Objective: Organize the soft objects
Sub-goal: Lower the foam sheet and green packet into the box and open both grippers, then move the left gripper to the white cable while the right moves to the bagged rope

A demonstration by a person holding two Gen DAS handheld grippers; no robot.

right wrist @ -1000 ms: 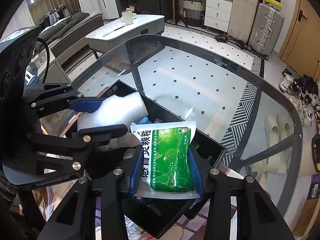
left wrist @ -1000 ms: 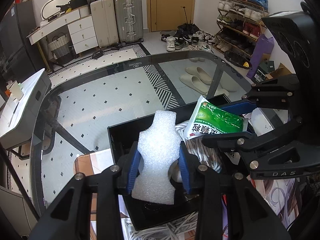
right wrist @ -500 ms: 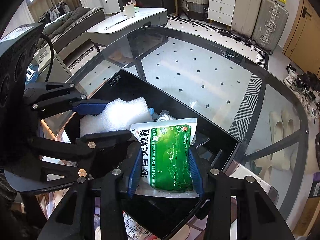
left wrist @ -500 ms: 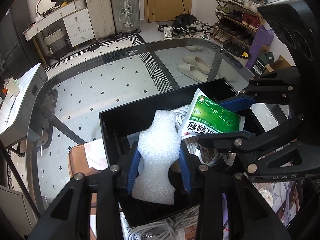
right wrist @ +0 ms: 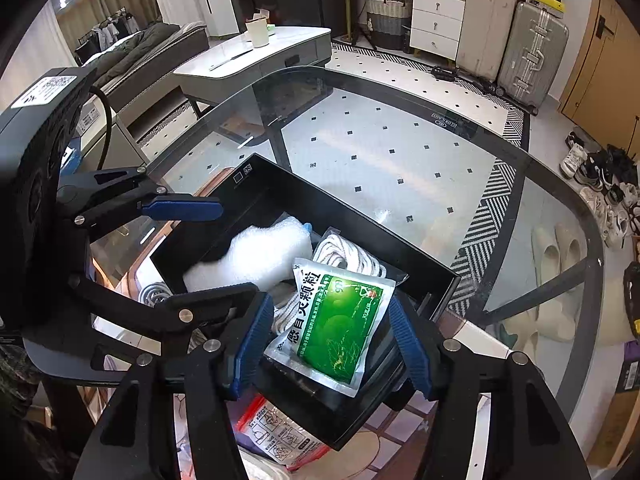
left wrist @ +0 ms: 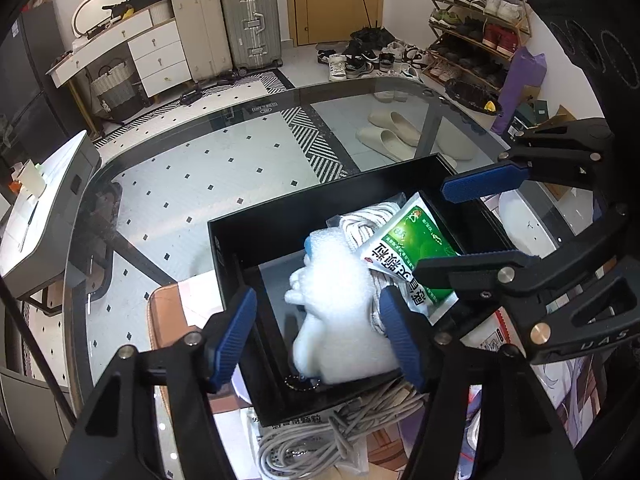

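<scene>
Left wrist view: the left gripper (left wrist: 316, 336) has its jaws spread wide, and the white foam piece (left wrist: 340, 320) sits loose between them inside the black box (left wrist: 256, 228), leaning on the rope coil (left wrist: 368, 220). Right wrist view: the right gripper (right wrist: 332, 344) is spread too, with the green sachet (right wrist: 340, 324) lying free between its jaws on the rope. So both look dropped off; the grey cable (left wrist: 328, 432) and red-trimmed packet (right wrist: 276, 432) below the jaws, outside the box on the desk, probably come next.
</scene>
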